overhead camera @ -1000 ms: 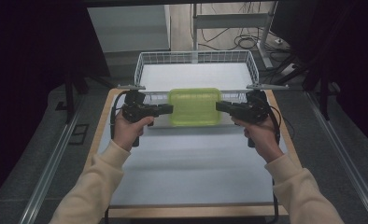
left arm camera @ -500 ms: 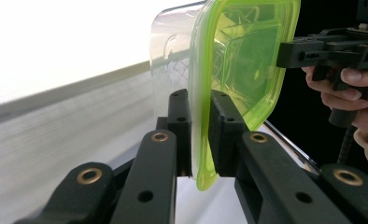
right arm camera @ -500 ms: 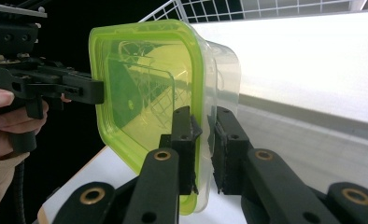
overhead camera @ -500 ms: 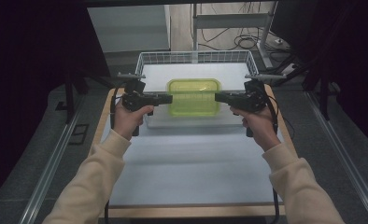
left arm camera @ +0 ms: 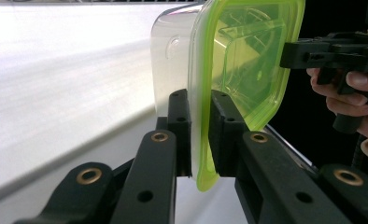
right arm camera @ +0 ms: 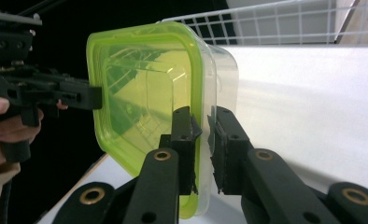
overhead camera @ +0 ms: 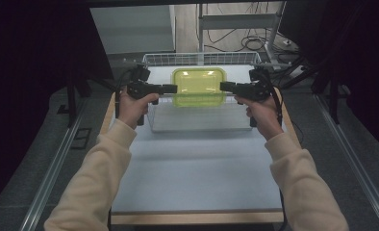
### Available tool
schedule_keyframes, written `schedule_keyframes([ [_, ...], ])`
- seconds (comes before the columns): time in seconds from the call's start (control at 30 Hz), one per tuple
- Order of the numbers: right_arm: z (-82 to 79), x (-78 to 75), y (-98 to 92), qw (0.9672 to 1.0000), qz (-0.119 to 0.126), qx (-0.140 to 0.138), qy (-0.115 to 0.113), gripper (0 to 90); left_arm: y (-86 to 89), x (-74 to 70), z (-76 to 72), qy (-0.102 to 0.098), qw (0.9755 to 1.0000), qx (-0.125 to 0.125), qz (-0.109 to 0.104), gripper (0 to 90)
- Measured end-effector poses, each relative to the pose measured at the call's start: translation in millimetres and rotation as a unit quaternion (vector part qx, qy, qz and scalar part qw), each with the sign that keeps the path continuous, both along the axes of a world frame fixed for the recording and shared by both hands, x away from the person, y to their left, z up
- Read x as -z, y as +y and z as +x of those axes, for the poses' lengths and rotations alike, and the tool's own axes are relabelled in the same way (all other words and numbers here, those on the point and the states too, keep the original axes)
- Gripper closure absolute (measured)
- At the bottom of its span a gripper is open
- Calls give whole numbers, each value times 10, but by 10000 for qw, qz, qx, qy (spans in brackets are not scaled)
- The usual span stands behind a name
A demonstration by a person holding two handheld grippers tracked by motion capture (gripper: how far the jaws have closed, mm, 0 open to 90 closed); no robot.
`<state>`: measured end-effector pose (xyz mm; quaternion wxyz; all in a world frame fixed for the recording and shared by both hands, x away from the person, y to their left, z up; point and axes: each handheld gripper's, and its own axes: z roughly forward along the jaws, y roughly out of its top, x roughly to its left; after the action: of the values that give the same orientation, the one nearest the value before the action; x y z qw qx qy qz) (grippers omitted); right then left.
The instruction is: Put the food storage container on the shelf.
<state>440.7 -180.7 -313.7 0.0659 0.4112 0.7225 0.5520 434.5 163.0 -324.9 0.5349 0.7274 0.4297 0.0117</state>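
**Lidded container held between both tongs above the wire basket**

The left tongs (left arm camera: 200,135) are clamped on the rim of the green lid (left arm camera: 247,60), one jaw on the clear side and one on the lid side. The right tongs (right arm camera: 201,144) pinch the opposite rim the same way, jaws narrow with the lid edge between them. In the high view the left tongs (overhead camera: 174,89) and right tongs (overhead camera: 223,86) point toward each other, each touching one short side of the container (overhead camera: 199,86), which hangs level between them, lid up

The container is a clear plastic box (right arm camera: 222,70) with a translucent yellow-green lid pressed on top. It sits over the near part of the white wire basket (overhead camera: 202,58), apparently raised off the basket floor; how high cannot be told

The left hand (overhead camera: 132,107) and right hand (overhead camera: 262,113) grip the handles, with cream sleeves (overhead camera: 94,183) running back to the bottom edge. The basket stands at the far end of the table (overhead camera: 197,168), whose pale top has a wooden edge. Cables lie on the floor beyond
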Motion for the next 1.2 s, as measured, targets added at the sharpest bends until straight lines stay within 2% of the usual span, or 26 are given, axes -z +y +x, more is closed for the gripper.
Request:
schedule_keyframes([
  [0.17, 192, -65, 25, 9999, 25, 63, 89, 800, 14, -58, 181, 56, 10000, -59, 38, 802],
  [0.4, 391, -65, 26, 9996, 77, 161, 199, 797, -12, -95, 321, 102, 9998, -80, 155, 801],
  [0.6, 469, -9, 9, 9992, 118, 211, 319, 795, -39, -69, 428, 151, 9996, -116, 194, 800],
  [0.8, 516, 14, 27, 9990, 76, 288, 325, 794, -51, -35, 479, 170, 9995, -179, 199, 797],
  [1.03, 556, 28, 10, 9988, 166, 280, 368, 789, -32, -18, 528, 276, 9995, -145, 16, 792],
  [1.1, 565, 29, 14, 9989, 184, 266, 337, 762, -29, -14, 546, 305, 9994, -147, -55, 771],
  [1.17, 568, 28, 30, 9991, 164, 271, 277, 737, -50, -27, 551, 250, 9995, -212, -16, 727],
  [1.2, 572, 31, 37, 9992, 138, 291, 243, 732, -79, -30, 566, 209, 9995, -219, 88, 732],
])
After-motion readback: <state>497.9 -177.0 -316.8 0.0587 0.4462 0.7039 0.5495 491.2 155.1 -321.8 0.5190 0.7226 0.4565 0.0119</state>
